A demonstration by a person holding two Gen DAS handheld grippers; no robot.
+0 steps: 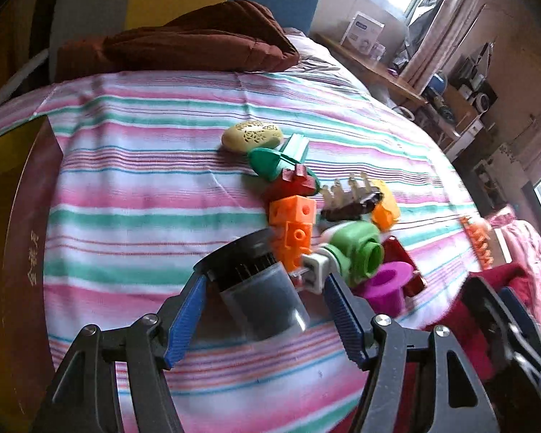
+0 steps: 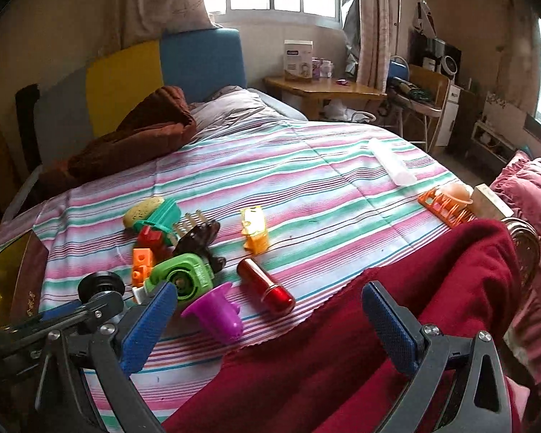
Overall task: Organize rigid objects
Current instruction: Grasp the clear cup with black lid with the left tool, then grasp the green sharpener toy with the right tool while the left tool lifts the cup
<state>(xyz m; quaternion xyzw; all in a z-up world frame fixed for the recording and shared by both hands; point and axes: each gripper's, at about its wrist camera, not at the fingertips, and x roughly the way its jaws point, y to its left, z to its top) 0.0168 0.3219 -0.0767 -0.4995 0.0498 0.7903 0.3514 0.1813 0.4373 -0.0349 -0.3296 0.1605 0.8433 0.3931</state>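
Low over the near edge of the striped bedspread [image 1: 144, 187], the left gripper [image 1: 265, 310] reaches forward with its blue pads [image 1: 185, 321] spread on either side of a dark jar [image 1: 259, 288] with a black ribbed lid. The jar lies tilted between the pads; neither pad clearly presses it. Just beyond it sits the heap of toys: an orange block [image 1: 294, 223], a green cup [image 1: 357, 252], a purple funnel [image 1: 389, 285], a red piece [image 1: 295, 182] and a yellow oval [image 1: 252, 136] farthest back. The right gripper [image 2: 270, 328] hangs wide apart and empty above a crimson cloth [image 2: 360, 342] at the bedspread's near right corner, angled toward the heap. Between it and the toys lies a red cylinder [image 2: 267, 287]. An orange rack [image 2: 445, 205] stands at the right edge, well apart.
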